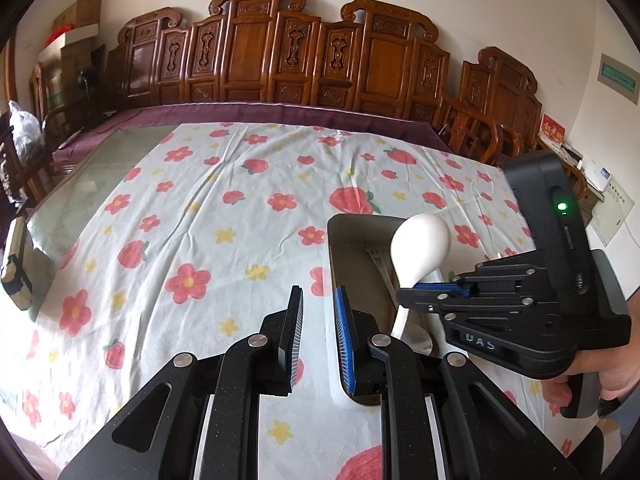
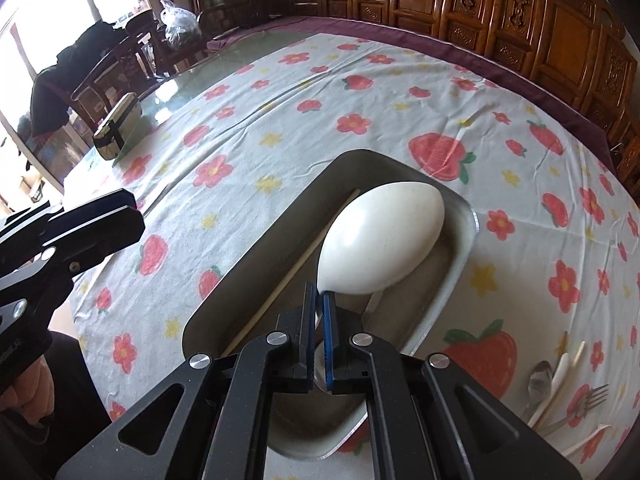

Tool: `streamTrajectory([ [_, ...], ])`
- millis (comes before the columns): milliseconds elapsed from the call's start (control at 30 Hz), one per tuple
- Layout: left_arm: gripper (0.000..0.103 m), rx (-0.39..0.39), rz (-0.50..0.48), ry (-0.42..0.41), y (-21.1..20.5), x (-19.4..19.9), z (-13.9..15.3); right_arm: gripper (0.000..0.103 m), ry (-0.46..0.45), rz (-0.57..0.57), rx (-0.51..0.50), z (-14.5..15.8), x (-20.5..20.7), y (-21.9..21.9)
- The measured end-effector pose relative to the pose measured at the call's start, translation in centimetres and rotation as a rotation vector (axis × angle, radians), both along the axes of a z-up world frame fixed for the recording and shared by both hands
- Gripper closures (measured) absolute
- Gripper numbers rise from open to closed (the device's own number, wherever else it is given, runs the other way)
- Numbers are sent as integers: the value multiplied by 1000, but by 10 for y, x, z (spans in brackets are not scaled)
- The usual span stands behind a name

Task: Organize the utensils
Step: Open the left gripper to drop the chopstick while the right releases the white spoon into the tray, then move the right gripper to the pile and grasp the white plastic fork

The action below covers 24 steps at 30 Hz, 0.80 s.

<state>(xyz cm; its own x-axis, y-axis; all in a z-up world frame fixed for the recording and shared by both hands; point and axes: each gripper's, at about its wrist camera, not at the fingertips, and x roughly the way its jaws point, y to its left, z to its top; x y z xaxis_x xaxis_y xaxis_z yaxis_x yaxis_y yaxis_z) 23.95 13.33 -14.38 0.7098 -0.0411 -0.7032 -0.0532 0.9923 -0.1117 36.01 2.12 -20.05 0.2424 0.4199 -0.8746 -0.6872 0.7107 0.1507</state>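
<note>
The right gripper (image 2: 318,312) has its jaws pinched nearly together on the handle of a white ladle (image 2: 380,238), which it holds in the air above the metal tray (image 2: 460,256). The ladle's long axis runs straight ahead from the fingers, bowl forward over the far end of the tray, so the coming move is probably a short lowering rather than a reach. A thin chopstick (image 2: 296,268) already lies in the tray just to its left, roughly parallel. The left gripper (image 1: 318,340) hangs beside the tray's near left corner, jaws parted a little and holding nothing. More utensils (a spoon and a fork (image 2: 576,408) among them) wait near the tray's right side, closer to the right hand. All rests on a strawberry-print tablecloth (image 1: 180,208) over a large table, with carved wooden chairs (image 1: 256,44) along the far wall.
</note>
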Motion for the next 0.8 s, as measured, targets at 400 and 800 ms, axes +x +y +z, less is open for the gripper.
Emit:
streamTrajectory([
  [400,87,2,-1,7,-2,2,-3,98,11,-41,27,-15,6,2],
  [800,86,20,-62,-9,-28,-1,-3,98,-71,-148,78,14,-13,-85],
])
